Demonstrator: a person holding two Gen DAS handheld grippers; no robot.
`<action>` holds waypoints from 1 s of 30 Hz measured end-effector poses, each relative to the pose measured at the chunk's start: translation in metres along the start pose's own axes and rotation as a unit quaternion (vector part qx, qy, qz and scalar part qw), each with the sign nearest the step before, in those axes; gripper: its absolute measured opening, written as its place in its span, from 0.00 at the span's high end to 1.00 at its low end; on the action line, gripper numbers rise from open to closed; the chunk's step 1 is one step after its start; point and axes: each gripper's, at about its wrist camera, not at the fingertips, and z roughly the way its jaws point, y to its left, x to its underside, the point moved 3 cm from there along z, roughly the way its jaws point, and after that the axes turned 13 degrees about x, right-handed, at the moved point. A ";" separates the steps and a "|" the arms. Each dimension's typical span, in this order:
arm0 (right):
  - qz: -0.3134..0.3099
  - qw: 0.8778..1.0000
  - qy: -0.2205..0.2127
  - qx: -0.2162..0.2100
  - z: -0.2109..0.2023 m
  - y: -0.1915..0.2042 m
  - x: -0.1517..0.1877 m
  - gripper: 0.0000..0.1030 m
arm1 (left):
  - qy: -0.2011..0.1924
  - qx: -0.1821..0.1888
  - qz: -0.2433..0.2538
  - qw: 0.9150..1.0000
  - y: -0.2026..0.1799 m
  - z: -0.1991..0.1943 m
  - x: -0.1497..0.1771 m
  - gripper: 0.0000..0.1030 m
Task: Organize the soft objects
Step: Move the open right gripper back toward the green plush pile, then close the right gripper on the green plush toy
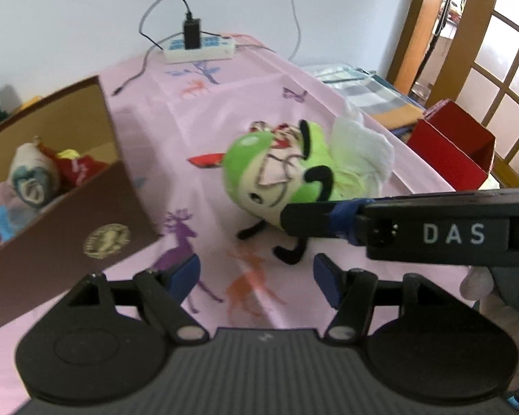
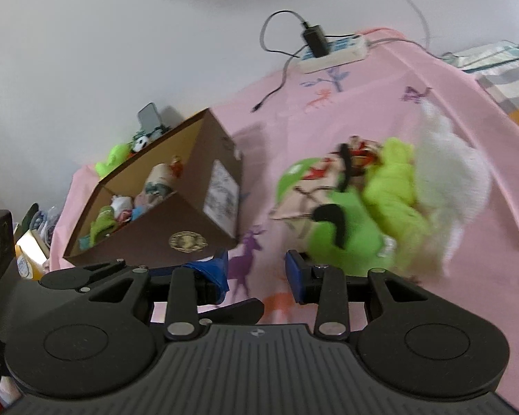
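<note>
Two claws over the pink cloth of the bench (image 1: 148, 110). Left claw (image 1: 256, 275) spread wide, nothing between the blue pads, just short of the green plush toy (image 1: 259, 173). Right claw (image 2: 257, 271) spread too, empty, its right pad close to the toy's green body. Toy lying on the cloth against a white fluffy piece (image 2: 446, 173). Brown cardboard box (image 1: 65, 186) to the left, open, soft things inside.
</note>
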 end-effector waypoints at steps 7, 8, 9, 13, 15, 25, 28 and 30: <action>0.012 1.000 -0.014 0.016 -0.010 -0.027 -0.007 0.81 | 0.009 0.003 0.009 1.000 -0.022 0.018 -0.013 0.35; 0.013 1.000 -0.016 0.018 -0.011 -0.029 -0.009 0.81 | 0.010 0.003 0.010 1.000 -0.025 0.020 -0.015 0.35; 0.014 1.000 -0.017 0.019 -0.012 -0.032 -0.010 0.81 | 0.012 0.003 0.011 1.000 -0.027 0.022 -0.017 0.34; 0.008 0.999 -0.022 0.023 -0.014 -0.036 -0.017 0.81 | 0.014 -0.005 0.009 1.000 -0.029 0.031 -0.025 0.33; -0.001 0.999 -0.024 0.024 -0.014 -0.035 -0.020 0.81 | 0.017 -0.010 0.005 1.000 -0.028 0.034 -0.027 0.32; -0.034 0.999 -0.005 0.027 0.012 -0.029 -0.032 0.81 | 0.031 -0.043 -0.023 0.998 -0.006 0.050 -0.032 0.31; -0.035 0.999 0.005 0.027 0.023 -0.030 -0.037 0.81 | 0.034 -0.049 -0.029 0.998 0.002 0.054 -0.033 0.30; -0.029 0.999 0.012 0.027 0.031 -0.031 -0.040 0.81 | 0.039 -0.050 -0.036 0.997 0.008 0.058 -0.034 0.30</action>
